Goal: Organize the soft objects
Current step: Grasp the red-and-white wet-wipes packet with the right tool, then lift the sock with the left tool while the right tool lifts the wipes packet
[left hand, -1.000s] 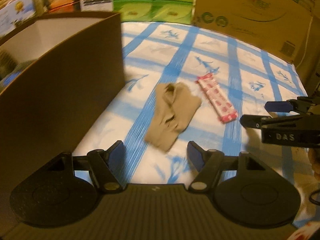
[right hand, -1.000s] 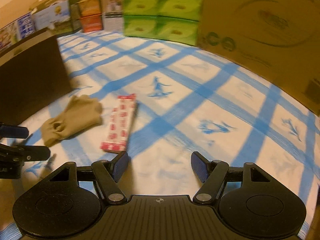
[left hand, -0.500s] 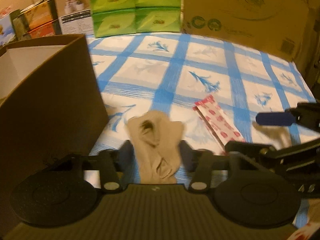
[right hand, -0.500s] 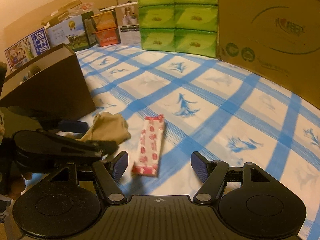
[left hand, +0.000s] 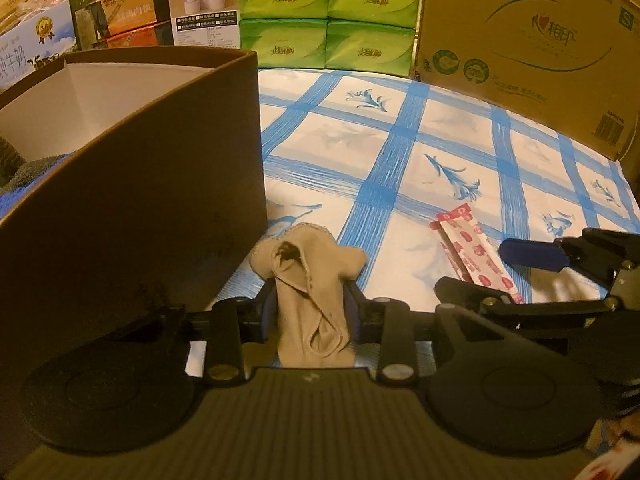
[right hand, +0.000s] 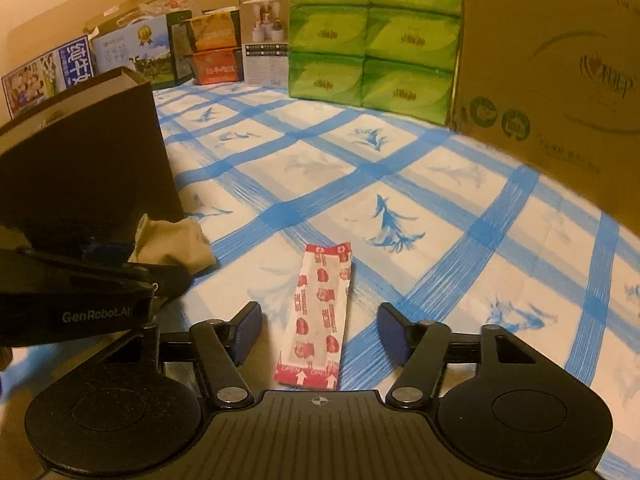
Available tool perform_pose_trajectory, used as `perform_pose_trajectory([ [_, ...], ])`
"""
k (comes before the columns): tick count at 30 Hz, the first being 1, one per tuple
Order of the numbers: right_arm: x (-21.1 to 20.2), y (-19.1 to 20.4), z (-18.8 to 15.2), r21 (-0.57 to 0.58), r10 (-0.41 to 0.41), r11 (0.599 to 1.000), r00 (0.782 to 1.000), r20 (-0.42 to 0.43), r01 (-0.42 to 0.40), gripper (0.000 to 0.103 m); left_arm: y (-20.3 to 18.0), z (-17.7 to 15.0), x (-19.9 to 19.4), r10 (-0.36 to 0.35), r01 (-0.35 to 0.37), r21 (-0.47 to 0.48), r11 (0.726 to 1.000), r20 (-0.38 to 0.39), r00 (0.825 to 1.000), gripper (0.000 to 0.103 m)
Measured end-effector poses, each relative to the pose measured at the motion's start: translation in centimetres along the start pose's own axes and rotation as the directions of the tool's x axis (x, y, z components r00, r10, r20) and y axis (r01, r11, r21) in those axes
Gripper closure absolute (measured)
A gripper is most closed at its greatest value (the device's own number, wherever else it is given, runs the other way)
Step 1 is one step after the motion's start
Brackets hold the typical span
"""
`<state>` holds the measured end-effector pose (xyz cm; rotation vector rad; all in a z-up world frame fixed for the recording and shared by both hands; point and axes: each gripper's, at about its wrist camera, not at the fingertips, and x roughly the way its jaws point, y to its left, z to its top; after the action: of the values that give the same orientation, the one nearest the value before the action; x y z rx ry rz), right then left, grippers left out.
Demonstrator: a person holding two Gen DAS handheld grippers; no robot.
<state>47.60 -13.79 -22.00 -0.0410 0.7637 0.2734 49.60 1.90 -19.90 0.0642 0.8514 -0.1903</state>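
Observation:
A beige sock [left hand: 308, 268] lies crumpled on the blue-checked cloth, right beside the corner of a brown box [left hand: 140, 200]. My left gripper [left hand: 310, 312] straddles the sock's near part; its jaws are closing and the pads pinch the fabric. In the right wrist view the sock [right hand: 172, 244] pokes out past the left gripper [right hand: 136, 264]. A red-and-white packet [right hand: 320, 312] lies flat between the fingers of my right gripper [right hand: 320, 328]. Those jaws are closing, with a gap on both sides of the packet. From the left wrist, the packet [left hand: 472, 252] and right gripper [left hand: 476, 268] show at the right.
The brown box [right hand: 88, 160] is open-topped with grey and blue soft things [left hand: 24, 176] inside. Green tissue packs [right hand: 372, 40] and a large cardboard carton [right hand: 560, 60] line the back. Printed cartons [right hand: 132, 52] stand at the back left. The checked cloth [right hand: 440, 220] spreads to the right.
My left gripper has moved up over the sock and closed in on it. The right gripper has come up to the packet, which now lies between its slightly narrowed fingers.

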Motion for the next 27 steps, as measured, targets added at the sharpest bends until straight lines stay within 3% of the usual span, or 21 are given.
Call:
perform_pose_trajectory([
  [8, 0.0, 0.4, 0.0, -0.012, 0.002, 1.000, 1.000, 0.014, -0.002, 0.071, -0.1, 0.2, 0.0, 0.013, -0.013, -0.026, 1.000, -0.015, 1.000, 0.072],
  [18, -1.4, 0.3, -0.7, 0.010, 0.024, 1.000, 1.000, -0.016, -0.024, 0.073, -0.1, -0.6, -1.4, 0.002, -0.004, -0.050, 0.999, -0.044, 0.999, 0.081],
  [27, -5.1, 1.3, -3.0, 0.042, 0.084, 0.996, 0.995, -0.060, -0.081, 0.073, 0.2, -5.0, -6.2, 0.009, -0.016, -0.082, 0.997, -0.084, 0.996, 0.084],
])
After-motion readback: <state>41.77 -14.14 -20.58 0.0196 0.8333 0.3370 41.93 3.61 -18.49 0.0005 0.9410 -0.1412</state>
